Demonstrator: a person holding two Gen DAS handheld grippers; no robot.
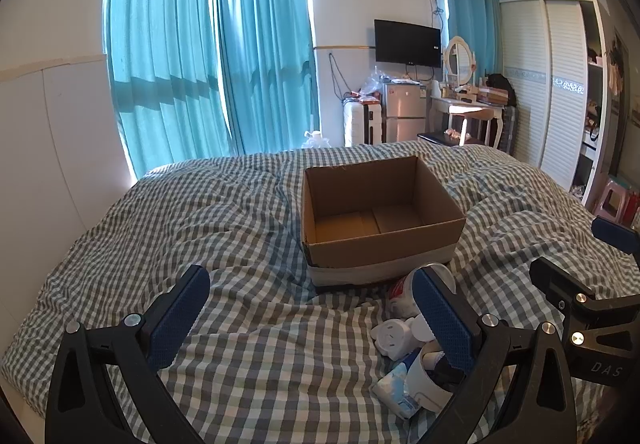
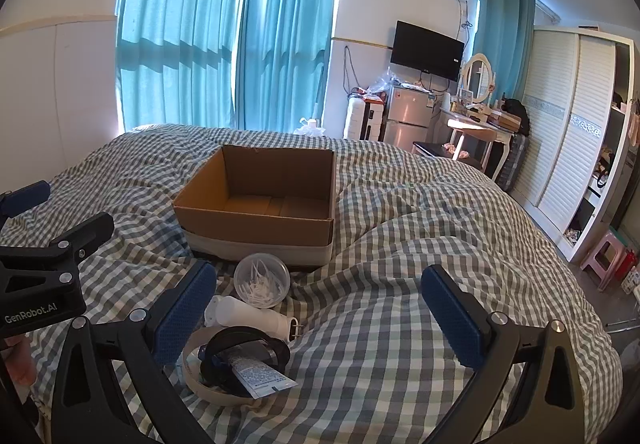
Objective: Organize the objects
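One open cardboard box (image 2: pixel 256 199) on checked bed (image 2: pixel 400 244), one clear tub of swabs (image 2: pixel 262 280), one white tube (image 2: pixel 252 318), left tool (image 1: pixel 312 320) and right tool (image 2: pixel 320 316) both spread apart, gripping nothing

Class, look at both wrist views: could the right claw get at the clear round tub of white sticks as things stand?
Probably yes. The right claw is open, and the tub lies uncovered on the bedspread just ahead, left of centre, before the cardboard box.
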